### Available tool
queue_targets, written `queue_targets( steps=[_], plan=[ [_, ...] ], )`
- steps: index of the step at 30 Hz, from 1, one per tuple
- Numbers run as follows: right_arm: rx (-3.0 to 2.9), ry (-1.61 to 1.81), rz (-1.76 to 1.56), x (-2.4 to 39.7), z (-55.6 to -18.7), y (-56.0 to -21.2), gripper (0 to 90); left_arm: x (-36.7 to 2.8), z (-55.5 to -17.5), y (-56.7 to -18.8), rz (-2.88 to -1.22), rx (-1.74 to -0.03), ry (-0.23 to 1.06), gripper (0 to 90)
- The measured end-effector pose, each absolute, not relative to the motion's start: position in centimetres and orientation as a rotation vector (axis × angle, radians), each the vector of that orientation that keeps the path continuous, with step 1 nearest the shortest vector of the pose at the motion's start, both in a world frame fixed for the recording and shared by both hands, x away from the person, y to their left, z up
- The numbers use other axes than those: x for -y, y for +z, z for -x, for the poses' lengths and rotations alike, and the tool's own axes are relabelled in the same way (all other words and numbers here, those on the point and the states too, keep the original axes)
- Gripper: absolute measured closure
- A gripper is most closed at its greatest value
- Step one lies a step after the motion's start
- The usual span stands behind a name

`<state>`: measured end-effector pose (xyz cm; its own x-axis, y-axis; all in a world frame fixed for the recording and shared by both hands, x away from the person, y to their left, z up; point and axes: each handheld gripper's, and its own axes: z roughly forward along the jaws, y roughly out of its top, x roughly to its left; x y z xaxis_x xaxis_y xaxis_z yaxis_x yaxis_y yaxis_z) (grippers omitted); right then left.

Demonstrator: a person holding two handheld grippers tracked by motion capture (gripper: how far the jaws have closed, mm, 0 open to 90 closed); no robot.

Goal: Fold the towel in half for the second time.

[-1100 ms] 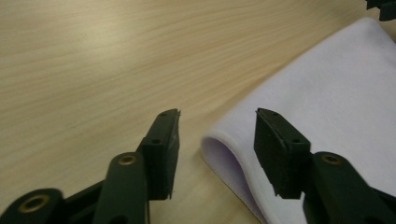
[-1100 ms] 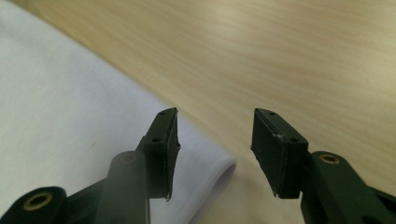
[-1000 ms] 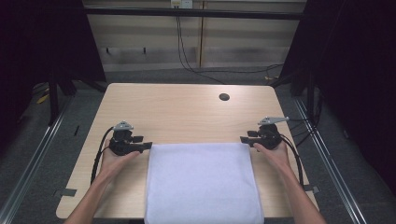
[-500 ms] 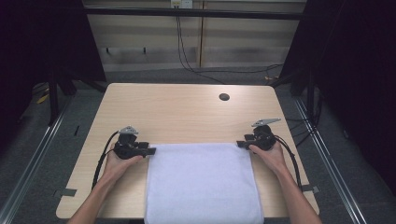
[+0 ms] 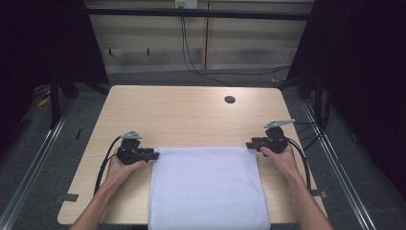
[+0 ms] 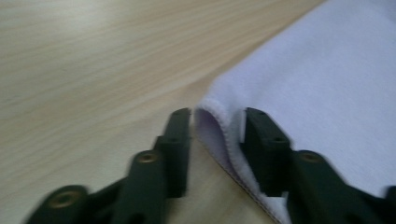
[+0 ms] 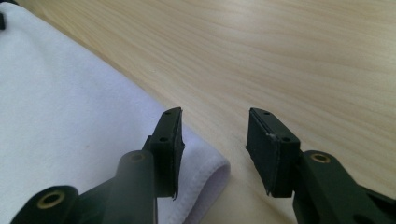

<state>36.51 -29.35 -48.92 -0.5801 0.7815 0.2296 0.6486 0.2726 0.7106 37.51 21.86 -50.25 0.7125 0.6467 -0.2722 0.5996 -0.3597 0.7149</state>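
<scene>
A folded white towel (image 5: 206,187) lies flat on the near half of the wooden table (image 5: 182,115). My left gripper (image 5: 152,154) sits low at its far left corner. In the left gripper view the jaws (image 6: 217,113) straddle the towel's (image 6: 327,93) folded corner with a small gap on each side; they have just been closing. My right gripper (image 5: 250,143) is at the far right corner. In the right gripper view its jaws (image 7: 215,114) stand apart and have just been closing, with the towel (image 7: 60,102) corner under the left jaw and reaching partly between them.
A round dark hole (image 5: 230,99) is in the table's far right part. The far half of the tabletop is bare wood. Cables trail from both grippers over the table's sides. Metal floor rails (image 5: 38,158) run along both sides, and the towel overhangs the near edge.
Both grippers have edged inward onto the towel's far corners, the left one a little nearer and lower. The towel has not shifted.
</scene>
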Motion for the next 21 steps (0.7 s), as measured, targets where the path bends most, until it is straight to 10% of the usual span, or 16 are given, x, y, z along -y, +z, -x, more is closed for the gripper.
queue_targets(
  steps=[10, 16, 21],
  plan=[
    [-2.472, 1.093, -1.313, 28.3, -36.0, -50.0, 57.9, -21.6, -38.4, -50.5, -2.078, -0.921, 0.043, 51.2],
    [-2.478, 1.097, -1.337, 28.0, -36.1, -50.0, 83.4, -20.6, -38.4, -50.3, -2.123, -0.874, 0.047, 83.4],
    [-2.417, 1.178, -1.344, 28.6, -36.4, -48.6, 86.3, -21.8, -38.5, -48.5, -2.035, -0.894, 0.098, 85.7]
  ],
)
